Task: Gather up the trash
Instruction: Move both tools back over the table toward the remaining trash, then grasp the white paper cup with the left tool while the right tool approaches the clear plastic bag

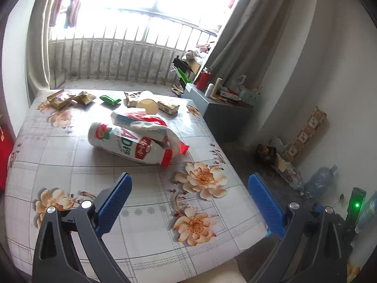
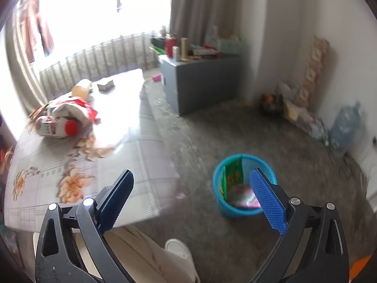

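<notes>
Both grippers, left (image 1: 189,185) and right (image 2: 192,184), stood wide and empty; a white bottle (image 1: 128,145) lay on the table (image 1: 70,155), the blue bin (image 2: 243,184) on the floor

Left gripper (image 1: 189,185) wide, empty — above floral tablecloth (image 1: 59,155); white red-capped plastic bottle (image 1: 127,145) lying beside crumpled wrapper (image 1: 150,123).

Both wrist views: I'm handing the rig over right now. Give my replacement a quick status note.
Left gripper: open, empty, over the table.
Right gripper: open, empty, near the blue bin on the floor.
Done: the bin already holds a green packet and a pink wrapper.
Left: white bottle lying under a crumpled bag, a cup, the green pack and snack wrappers at the table's far edge.
</notes>
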`<action>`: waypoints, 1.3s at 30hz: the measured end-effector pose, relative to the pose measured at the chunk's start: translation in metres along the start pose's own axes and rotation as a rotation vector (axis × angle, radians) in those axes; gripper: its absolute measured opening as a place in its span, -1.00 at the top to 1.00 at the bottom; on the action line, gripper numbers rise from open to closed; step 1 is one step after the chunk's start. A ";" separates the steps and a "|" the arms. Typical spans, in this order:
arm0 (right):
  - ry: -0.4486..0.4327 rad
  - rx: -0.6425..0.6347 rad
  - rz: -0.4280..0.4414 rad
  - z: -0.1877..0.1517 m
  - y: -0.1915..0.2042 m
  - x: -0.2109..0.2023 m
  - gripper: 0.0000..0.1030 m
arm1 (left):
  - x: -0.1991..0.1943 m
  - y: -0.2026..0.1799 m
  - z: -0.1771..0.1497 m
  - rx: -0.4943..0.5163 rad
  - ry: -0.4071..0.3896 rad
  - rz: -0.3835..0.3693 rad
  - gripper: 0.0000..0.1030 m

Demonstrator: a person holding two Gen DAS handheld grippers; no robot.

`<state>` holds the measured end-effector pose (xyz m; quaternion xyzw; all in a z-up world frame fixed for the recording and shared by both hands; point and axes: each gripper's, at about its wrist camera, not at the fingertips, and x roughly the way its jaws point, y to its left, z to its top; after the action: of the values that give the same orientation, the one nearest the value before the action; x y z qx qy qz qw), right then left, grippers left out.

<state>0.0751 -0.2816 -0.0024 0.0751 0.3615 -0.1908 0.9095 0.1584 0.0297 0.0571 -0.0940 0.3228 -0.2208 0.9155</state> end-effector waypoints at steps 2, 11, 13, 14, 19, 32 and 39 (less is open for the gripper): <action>-0.028 -0.055 0.041 0.008 0.013 -0.001 -0.84 | -0.006 0.014 0.002 -0.021 -0.022 0.020 -0.89; -0.047 -0.059 0.283 0.045 0.046 0.005 -0.84 | -0.006 0.072 0.008 -0.125 -0.048 0.100 -0.89; -0.026 -0.031 0.336 0.053 0.051 0.013 -0.84 | -0.003 0.079 0.014 -0.128 -0.050 0.102 -0.89; -0.011 -0.014 0.369 0.057 0.053 0.017 -0.84 | 0.000 0.081 0.021 -0.121 -0.051 0.101 -0.89; 0.004 0.002 0.470 0.077 0.069 0.036 -0.80 | 0.022 0.090 0.075 -0.080 -0.053 0.037 -0.89; 0.189 0.132 0.683 0.133 0.096 0.144 -0.42 | 0.262 0.121 0.208 -0.205 0.471 -0.059 -0.88; 0.255 0.144 0.731 0.146 0.108 0.179 -0.41 | 0.362 0.140 0.217 -0.292 0.613 0.095 -0.88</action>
<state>0.3297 -0.2758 -0.0191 0.2855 0.4069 0.1316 0.8576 0.5952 -0.0089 -0.0180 -0.1381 0.6152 -0.1475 0.7621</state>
